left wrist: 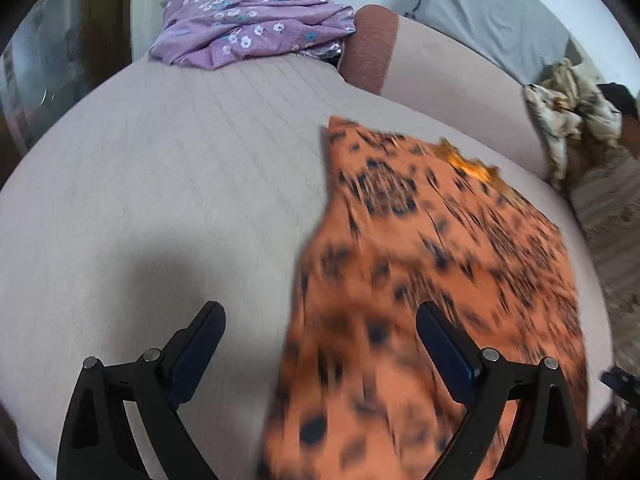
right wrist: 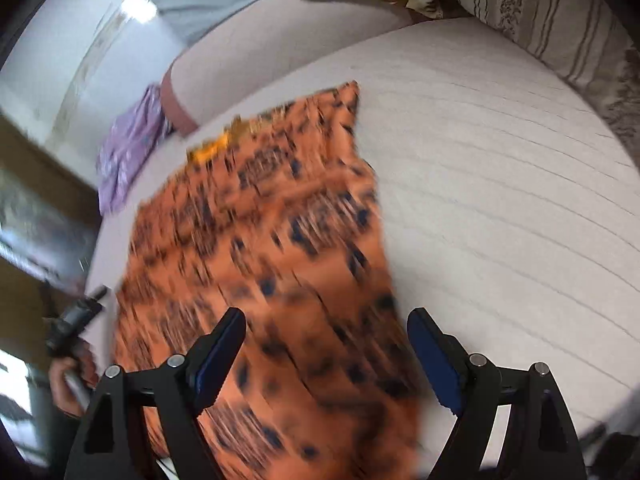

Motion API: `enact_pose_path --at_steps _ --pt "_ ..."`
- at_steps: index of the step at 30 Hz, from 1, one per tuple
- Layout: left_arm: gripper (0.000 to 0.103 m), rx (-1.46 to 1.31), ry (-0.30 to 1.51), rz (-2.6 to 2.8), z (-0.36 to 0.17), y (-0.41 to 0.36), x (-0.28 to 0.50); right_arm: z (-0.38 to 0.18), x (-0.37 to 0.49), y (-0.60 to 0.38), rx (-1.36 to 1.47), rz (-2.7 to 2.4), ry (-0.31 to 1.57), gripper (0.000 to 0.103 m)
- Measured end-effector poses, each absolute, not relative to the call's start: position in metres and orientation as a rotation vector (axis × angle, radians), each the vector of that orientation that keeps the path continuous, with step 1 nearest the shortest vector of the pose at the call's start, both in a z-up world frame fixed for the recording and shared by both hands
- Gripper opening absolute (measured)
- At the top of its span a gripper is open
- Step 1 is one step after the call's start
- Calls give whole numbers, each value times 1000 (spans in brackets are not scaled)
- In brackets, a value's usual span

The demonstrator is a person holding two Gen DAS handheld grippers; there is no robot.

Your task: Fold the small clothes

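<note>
An orange garment with dark blue-black spots (left wrist: 432, 280) lies spread flat on the pale pink sofa seat (left wrist: 160, 184), blurred by motion. My left gripper (left wrist: 320, 316) hangs above the garment's left edge, jaws wide apart and holding nothing; its right finger is over the cloth, its left over bare seat. In the right wrist view the same garment (right wrist: 264, 264) runs from the seat's back toward me. My right gripper (right wrist: 326, 320) hovers over its near right edge, open and empty.
A crumpled purple floral garment (left wrist: 248, 24) lies at the seat's back left, also in the right wrist view (right wrist: 128, 152). A cream patterned cloth (left wrist: 568, 116) sits at the right by the backrest. A striped cushion (right wrist: 552, 20) borders the seat. A hand with the other gripper's handle (right wrist: 76, 344) shows at the left.
</note>
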State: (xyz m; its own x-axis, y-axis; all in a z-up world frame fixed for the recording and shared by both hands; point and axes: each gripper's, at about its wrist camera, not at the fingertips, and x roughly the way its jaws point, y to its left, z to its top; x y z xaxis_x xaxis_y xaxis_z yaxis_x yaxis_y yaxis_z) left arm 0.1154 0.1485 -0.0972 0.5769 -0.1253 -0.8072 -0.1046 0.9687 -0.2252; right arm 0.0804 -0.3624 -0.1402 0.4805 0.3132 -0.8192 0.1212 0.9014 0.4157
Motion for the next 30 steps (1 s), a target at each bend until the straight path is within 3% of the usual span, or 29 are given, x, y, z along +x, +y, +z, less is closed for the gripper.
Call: enact_pose_path --at_steps 10,16,18,20,22,24,26,30 --pt "94 -301 1121 16 -128 149 13 -175 33 -366 499 207 1196 86" --pt "64 -221 1145 45 -135 137 2 -178 16 -365 570 262 1201 86" --pt "45 -210 1143 50 -135 134 1 -182 8 -365 597 275 1206 85" --pt "40 -203 1136 49 -135 130 3 -182 2 -363 580 278 1201 80" --pt "40 -210 1130 48 -135 131 1 -182 0 -362 580 272 1208 77" --pt "59 -218 1129 27 -136 130 3 -184 0 -365 591 271 1207 78" --pt "66 -225 1132 17 -134 133 -7 -184 0 -364 590 269 1211 78" --pt "66 -206 1150 37 -138 133 -14 -185 -1 -363 568 264 1209 78"
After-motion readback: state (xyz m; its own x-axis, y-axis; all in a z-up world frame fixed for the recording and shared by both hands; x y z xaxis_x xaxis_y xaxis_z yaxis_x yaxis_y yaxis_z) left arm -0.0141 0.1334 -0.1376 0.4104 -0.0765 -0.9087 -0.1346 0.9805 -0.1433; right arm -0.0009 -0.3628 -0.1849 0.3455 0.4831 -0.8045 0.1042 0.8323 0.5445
